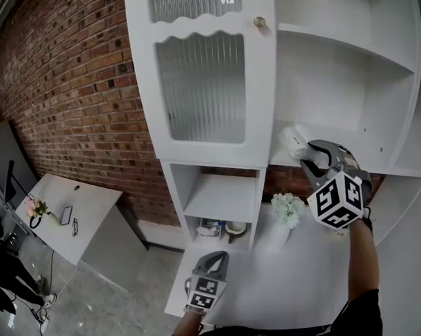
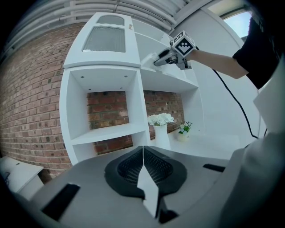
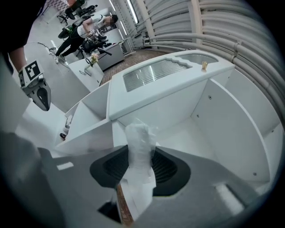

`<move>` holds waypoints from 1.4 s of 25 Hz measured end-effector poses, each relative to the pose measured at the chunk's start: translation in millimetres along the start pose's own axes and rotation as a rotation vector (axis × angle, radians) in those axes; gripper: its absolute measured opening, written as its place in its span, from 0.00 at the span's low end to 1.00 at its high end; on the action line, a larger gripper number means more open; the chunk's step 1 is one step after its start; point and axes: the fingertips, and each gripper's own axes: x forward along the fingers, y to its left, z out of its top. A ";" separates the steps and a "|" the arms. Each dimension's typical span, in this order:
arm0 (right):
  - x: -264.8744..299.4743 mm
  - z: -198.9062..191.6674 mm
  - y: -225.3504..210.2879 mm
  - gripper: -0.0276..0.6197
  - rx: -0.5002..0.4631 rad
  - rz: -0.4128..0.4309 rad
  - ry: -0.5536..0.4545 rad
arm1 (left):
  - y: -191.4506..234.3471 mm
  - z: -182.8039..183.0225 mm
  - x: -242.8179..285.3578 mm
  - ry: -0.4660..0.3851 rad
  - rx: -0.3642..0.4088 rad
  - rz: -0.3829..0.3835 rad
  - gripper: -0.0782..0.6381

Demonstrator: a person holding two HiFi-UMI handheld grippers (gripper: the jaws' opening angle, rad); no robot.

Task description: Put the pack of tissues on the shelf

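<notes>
The pack of tissues (image 1: 292, 139) is white and wrapped in clear plastic. My right gripper (image 1: 308, 155) is shut on it and holds it at the left end of the open white shelf (image 1: 398, 170), just above the board. In the right gripper view the pack (image 3: 139, 147) stands up between the jaws, with the shelf's floor (image 3: 189, 139) behind it. The left gripper view shows the pack (image 2: 149, 59) and the right gripper (image 2: 162, 60) up at the shelf. My left gripper (image 1: 212, 261) hangs low in front of the cabinet, shut with nothing in it (image 2: 143, 153).
A ribbed-glass cabinet door (image 1: 201, 85) stands just left of the shelf. Below are a vase of white flowers (image 1: 288, 209) on the counter and a bowl (image 1: 235, 229) in a lower cubby. A small white table (image 1: 67, 210) stands by the brick wall at left.
</notes>
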 end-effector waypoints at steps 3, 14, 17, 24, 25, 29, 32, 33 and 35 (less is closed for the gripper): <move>3.2 -0.7 0.0 0.27 0.007 0.007 0.001 | 5.3 -0.2 -0.8 -0.008 -0.016 0.004 0.13; 15.2 2.6 9.4 0.35 0.022 0.079 -0.014 | 9.7 -10.5 -0.6 0.017 -0.033 0.024 0.13; 15.9 2.1 7.2 0.38 0.041 0.072 -0.023 | 11.6 -12.7 -1.7 0.023 -0.041 0.031 0.13; 12.4 0.2 4.9 0.56 0.090 0.070 -0.041 | 10.4 -13.6 -3.8 0.025 -0.043 0.033 0.13; 11.4 0.2 5.6 0.56 0.096 0.073 -0.042 | 10.2 -13.9 -4.0 0.026 -0.044 0.033 0.13; 7.4 -0.7 4.9 0.60 0.100 0.062 -0.046 | 9.3 -14.7 -4.0 0.025 -0.047 0.034 0.13; 3.8 -1.9 5.3 0.61 0.109 0.057 -0.054 | 7.7 -14.6 -4.6 0.025 -0.047 0.036 0.13; 2.3 -1.3 7.1 0.61 0.113 0.060 -0.062 | 7.2 -14.6 -5.1 0.024 -0.049 0.036 0.13; -0.9 1.5 12.9 0.62 0.126 0.065 -0.091 | 6.7 -12.5 -6.6 0.015 -0.062 0.035 0.13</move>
